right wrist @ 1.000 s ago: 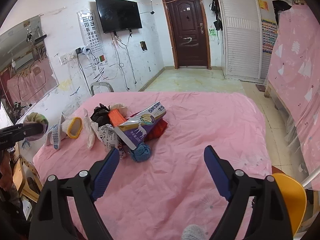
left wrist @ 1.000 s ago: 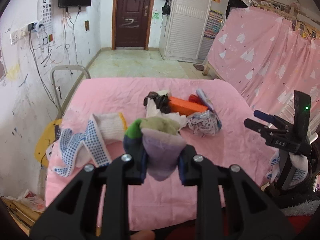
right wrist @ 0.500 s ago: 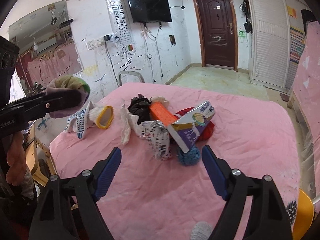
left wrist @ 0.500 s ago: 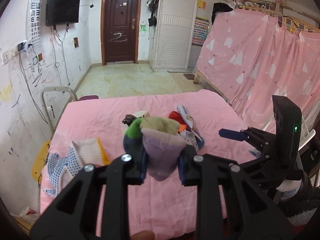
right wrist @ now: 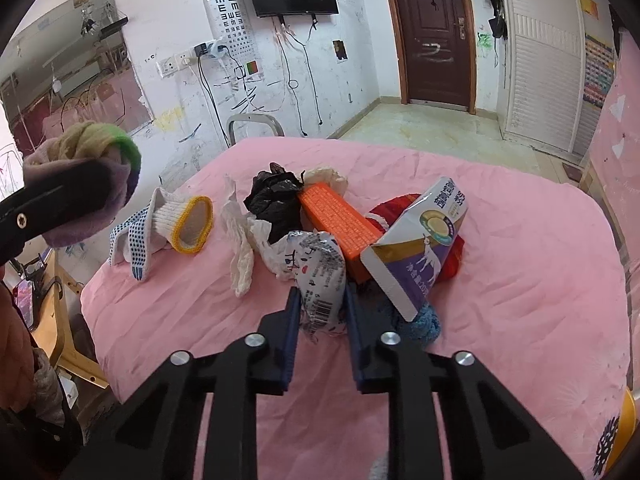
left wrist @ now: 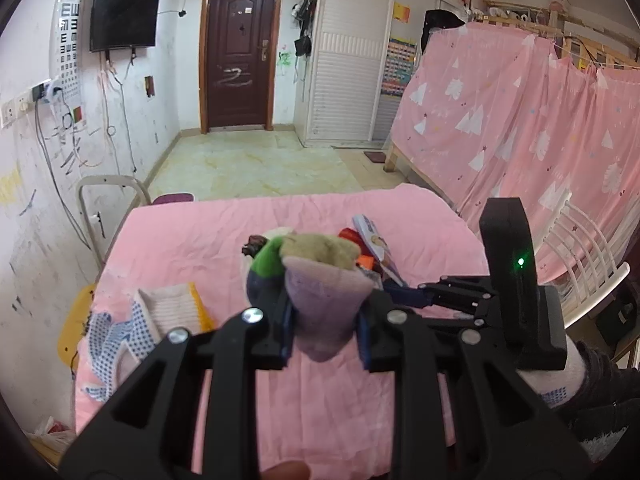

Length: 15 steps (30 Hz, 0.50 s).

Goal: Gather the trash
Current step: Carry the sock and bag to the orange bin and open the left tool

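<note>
Clamping a rolled purple, green and beige sock bundle [left wrist: 326,300], the left gripper [left wrist: 324,326] hangs over the near edge of the pink-covered bed [right wrist: 520,300]. The right gripper [right wrist: 322,312] is closing its blue pads on a crumpled white printed plastic wrapper [right wrist: 320,276], which sits between them at the front of the trash pile. Just behind lie an orange carton [right wrist: 340,220], a purple-and-white milk box [right wrist: 420,256] and a black plastic bag [right wrist: 276,200]. A white dotted work glove [right wrist: 160,224] lies apart, to the left.

right gripper [right wrist: 320,312]: was wide open, now squeezing the crinkly wrapper [right wrist: 320,276] | moved closer to the trash pile
</note>
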Motion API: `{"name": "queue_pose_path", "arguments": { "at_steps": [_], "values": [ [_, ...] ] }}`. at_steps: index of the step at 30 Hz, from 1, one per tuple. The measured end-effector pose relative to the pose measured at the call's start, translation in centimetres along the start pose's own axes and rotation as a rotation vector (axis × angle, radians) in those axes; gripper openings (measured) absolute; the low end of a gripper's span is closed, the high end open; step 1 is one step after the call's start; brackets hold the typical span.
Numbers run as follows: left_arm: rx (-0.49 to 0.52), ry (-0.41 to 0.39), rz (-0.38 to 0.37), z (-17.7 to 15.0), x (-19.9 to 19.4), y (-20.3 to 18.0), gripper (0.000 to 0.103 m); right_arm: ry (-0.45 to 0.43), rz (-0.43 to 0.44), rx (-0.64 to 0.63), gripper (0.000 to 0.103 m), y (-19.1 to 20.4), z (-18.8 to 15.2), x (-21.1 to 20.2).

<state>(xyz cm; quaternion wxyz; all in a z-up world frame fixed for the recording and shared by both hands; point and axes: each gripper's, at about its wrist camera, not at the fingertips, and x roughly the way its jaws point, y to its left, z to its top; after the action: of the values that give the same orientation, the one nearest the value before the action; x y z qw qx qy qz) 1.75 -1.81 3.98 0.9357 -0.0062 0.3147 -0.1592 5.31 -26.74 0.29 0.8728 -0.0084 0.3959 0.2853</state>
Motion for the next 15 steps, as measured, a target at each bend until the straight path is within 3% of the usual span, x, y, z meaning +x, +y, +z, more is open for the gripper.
{"name": "queue_pose_path", "arguments": {
  "at_steps": [8, 15],
  "values": [
    [0.003, -0.002, -0.004, -0.1, -0.1, 0.2, 0.023, -0.050, 0.030, 0.021, 0.010, -0.3, -0.2, -1.9],
    [0.031, -0.008, -0.011, 0.0, 0.0, -1.3, 0.023, -0.151, 0.025, 0.042, 0.010, -1.4, -0.8, -6.5]
  ]
}}
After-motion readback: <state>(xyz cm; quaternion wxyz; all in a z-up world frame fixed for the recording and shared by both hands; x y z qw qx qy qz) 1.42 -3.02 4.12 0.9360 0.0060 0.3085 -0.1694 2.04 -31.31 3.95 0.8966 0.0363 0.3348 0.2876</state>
